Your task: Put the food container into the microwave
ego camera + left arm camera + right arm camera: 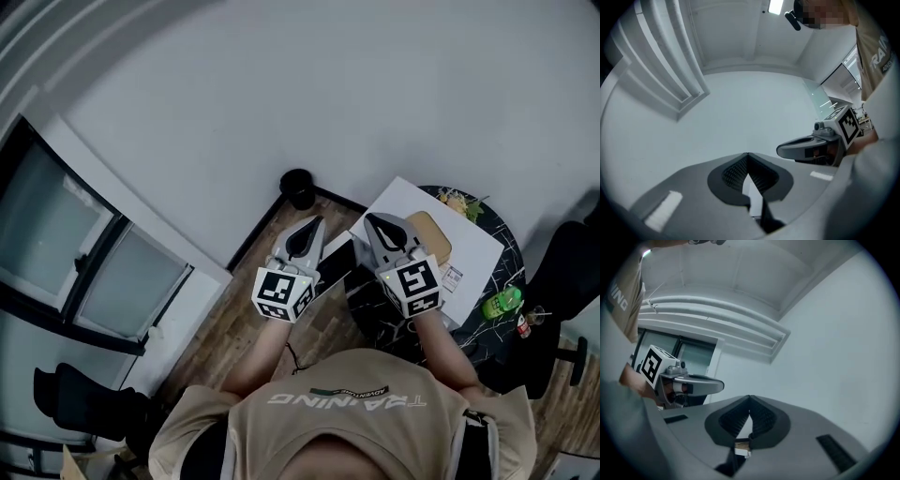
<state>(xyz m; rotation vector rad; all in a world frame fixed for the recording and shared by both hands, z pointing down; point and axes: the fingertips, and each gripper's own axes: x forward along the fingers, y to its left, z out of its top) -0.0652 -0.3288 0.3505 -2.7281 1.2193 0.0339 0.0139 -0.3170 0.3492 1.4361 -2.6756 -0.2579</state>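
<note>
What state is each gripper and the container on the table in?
left gripper: shut, nothing between the jaws.
right gripper: shut, nothing between the jaws.
tan container: lying on the white box, not held.
white box: open or closed, cannot tell.

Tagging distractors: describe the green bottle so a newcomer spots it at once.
Find the dark marbled table at the right of the head view, with a white box on it. The green bottle sits at the table's right edge, just off the box's corner. It alone is bright green; the small bottle beside it has a red cap.
</note>
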